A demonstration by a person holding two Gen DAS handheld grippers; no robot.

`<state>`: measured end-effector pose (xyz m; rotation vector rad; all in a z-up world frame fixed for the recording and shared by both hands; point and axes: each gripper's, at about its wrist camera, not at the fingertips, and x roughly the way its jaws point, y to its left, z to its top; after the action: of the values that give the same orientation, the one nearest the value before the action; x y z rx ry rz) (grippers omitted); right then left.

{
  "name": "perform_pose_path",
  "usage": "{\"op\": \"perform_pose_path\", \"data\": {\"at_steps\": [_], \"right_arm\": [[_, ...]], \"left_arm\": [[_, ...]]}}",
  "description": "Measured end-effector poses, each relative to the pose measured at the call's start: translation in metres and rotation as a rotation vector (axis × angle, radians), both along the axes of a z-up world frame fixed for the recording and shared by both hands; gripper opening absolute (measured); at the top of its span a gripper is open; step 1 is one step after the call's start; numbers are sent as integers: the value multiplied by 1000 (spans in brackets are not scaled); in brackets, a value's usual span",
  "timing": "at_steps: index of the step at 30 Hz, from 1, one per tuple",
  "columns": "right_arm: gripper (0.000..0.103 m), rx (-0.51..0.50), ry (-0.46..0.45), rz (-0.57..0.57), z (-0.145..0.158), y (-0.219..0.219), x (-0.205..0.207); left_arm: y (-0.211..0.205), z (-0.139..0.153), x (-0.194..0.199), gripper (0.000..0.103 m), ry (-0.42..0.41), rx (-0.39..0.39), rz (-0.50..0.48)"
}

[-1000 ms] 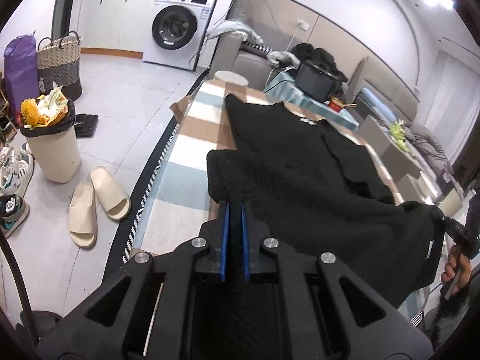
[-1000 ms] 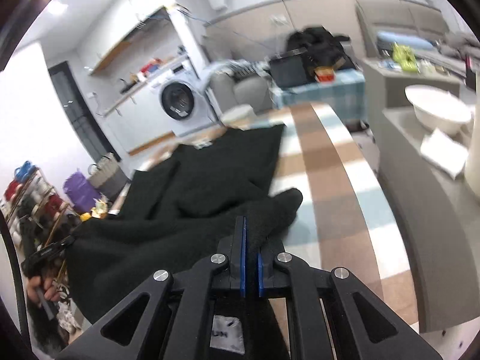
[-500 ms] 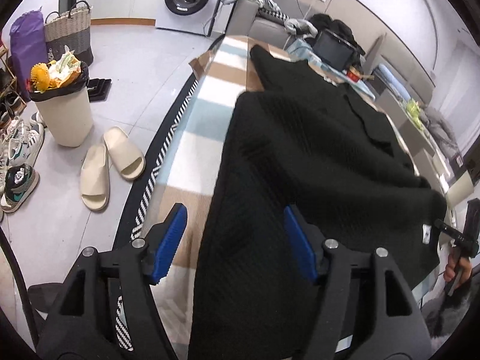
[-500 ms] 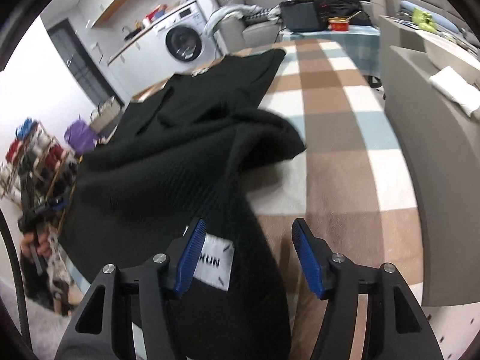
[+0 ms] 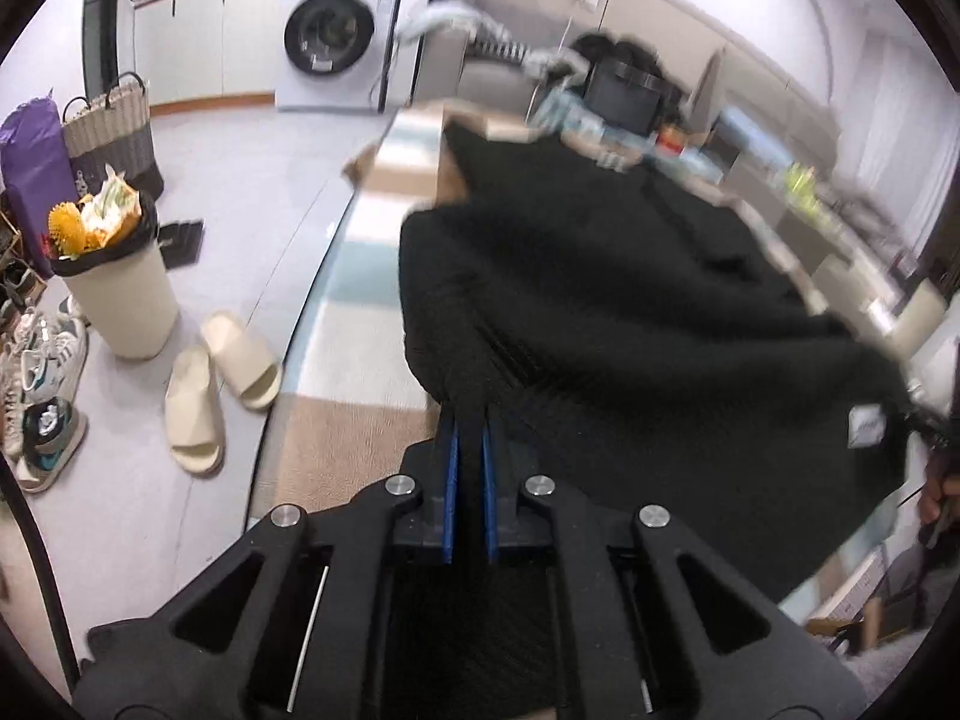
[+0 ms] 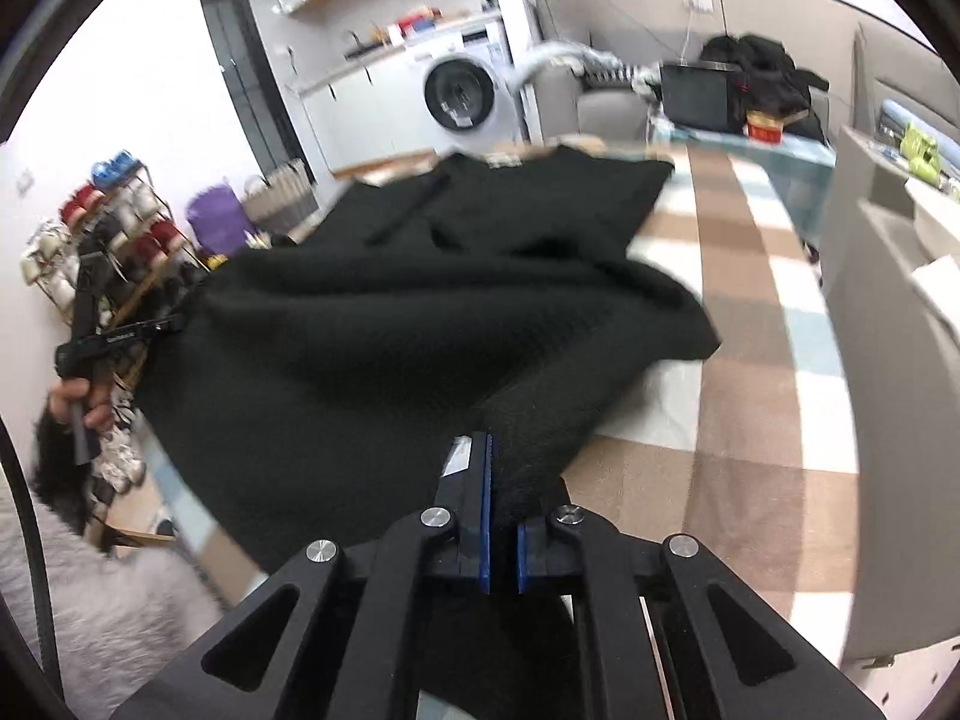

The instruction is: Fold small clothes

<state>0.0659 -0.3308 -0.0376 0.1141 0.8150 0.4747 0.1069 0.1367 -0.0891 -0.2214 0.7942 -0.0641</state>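
A black knitted garment lies spread over the checked table, its near edge lifted between both hands. My left gripper has its jaws closing tight on a bunch of the garment's near left edge. In the right wrist view the same garment stretches leftward. My right gripper has its jaws closing on a fold at the near right edge, with fabric pinched between the blue pads. The left gripper shows at the far left, held by a hand. The view is blurred by motion.
On the floor to the left stand a cream bin, slippers and sneakers. A washing machine is at the back. A grey counter runs along the table's right side. A shoe rack is far left.
Both grippers held the garment a second ago, stood open over it half a second ago, and are now shut on its near edge again. The cloth is raised and bunched.
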Motion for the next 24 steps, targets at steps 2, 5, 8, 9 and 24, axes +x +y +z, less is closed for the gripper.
{"op": "perform_pose_path", "data": {"at_steps": [2,5,8,9,24], "right_arm": [[5,39,-30,1,15,-8,-15],[5,89,-79,-11,37,-15,-36],[5,137,-170,-60,60,-22,-45],[5,137,-186,-84,65,-23,-44],[19,66,41,-348,12,-16,143]], "left_arm": [[2,19,-19,4,-58,-31,1],[3,45,-44,4,-134,-62,6],[8,65,-53,4,-182,-81,6],[10,70,-52,4,-195,-87,5],[15,11,115,10,-27,-19,121]]}}
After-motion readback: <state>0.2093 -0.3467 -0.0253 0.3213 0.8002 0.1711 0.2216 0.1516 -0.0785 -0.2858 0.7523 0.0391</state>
